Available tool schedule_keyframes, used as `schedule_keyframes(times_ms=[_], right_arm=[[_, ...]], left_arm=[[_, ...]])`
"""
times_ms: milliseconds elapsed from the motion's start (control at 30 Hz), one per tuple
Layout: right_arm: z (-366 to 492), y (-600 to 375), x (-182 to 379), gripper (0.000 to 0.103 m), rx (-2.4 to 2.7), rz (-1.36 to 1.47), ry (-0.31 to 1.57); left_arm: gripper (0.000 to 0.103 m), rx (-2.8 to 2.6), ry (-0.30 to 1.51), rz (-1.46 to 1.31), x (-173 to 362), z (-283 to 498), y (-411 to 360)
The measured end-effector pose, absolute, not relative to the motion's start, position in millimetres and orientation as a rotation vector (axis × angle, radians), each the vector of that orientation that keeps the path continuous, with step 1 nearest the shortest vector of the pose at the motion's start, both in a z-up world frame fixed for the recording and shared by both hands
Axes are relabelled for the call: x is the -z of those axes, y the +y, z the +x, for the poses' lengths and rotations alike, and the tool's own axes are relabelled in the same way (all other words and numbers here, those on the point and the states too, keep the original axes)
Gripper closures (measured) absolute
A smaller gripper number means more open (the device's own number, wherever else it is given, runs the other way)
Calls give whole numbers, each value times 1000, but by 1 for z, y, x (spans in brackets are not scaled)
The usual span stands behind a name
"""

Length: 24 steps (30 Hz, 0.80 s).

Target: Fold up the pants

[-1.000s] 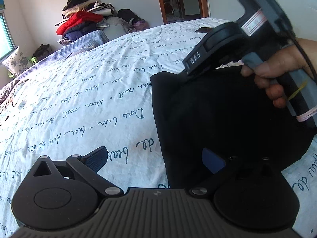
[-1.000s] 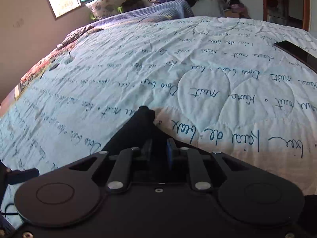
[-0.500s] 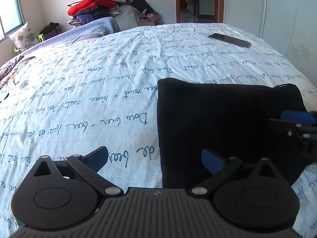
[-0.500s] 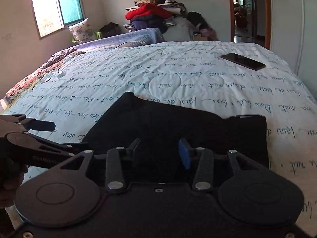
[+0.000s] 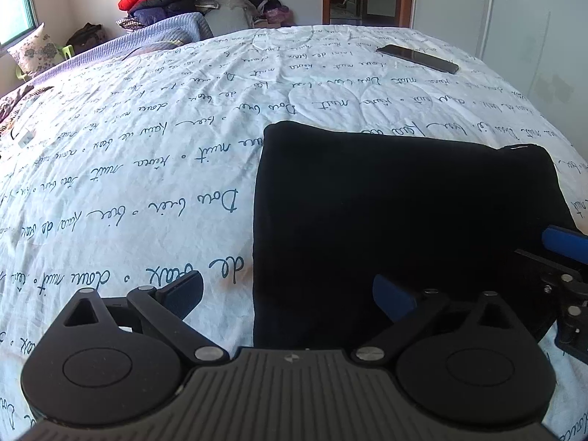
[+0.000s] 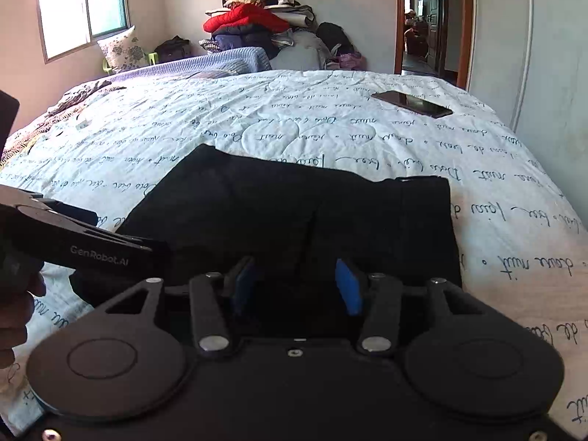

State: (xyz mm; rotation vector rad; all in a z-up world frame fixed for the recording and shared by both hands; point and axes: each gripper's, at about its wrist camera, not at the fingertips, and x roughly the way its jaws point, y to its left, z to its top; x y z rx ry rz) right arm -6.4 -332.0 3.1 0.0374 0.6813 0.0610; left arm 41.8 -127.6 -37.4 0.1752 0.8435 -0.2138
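Black pants (image 5: 400,213) lie folded into a flat rectangle on the near part of the bed (image 5: 147,139), which carries a white quilt printed with dark script; a dark phone (image 6: 411,104) rests further back on it. Left hand-held gripper (image 5: 286,290) spread wide, nothing between the pads; right hand-held gripper (image 6: 294,286) opening, no cloth gripped. Room: window (image 6: 81,3) at left, clothes pile (image 6: 257,25) against the far wall, open doorway (image 6: 426,25) at right.
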Motion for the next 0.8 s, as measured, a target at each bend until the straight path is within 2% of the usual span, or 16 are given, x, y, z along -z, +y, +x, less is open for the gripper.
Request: schedule_keyframes(times_ms=[167, 267, 300, 333, 400, 433, 800], right_arm=[[-20, -333, -4, 50, -46, 41, 676], [-29, -327, 0, 50, -5, 47, 684], [-35, -325, -1, 45, 11, 54, 674], [-42, -322, -4, 32, 31, 66, 658], [-55, -316, -10, 15, 72, 91, 625], [-62, -313, -12, 13, 88, 102, 616], [-103, -300, -7, 12, 58, 199, 697]], left_arm=[[3, 200, 848, 171, 36, 40, -127], [11, 189, 847, 149, 28, 30, -123], [12, 185, 845, 145, 26, 26, -121], [12, 177, 843, 137, 23, 19, -118], [12, 164, 848, 120, 20, 6, -113], [12, 159, 849, 108, 19, -2, -110], [11, 153, 857, 120, 21, -65, -111]])
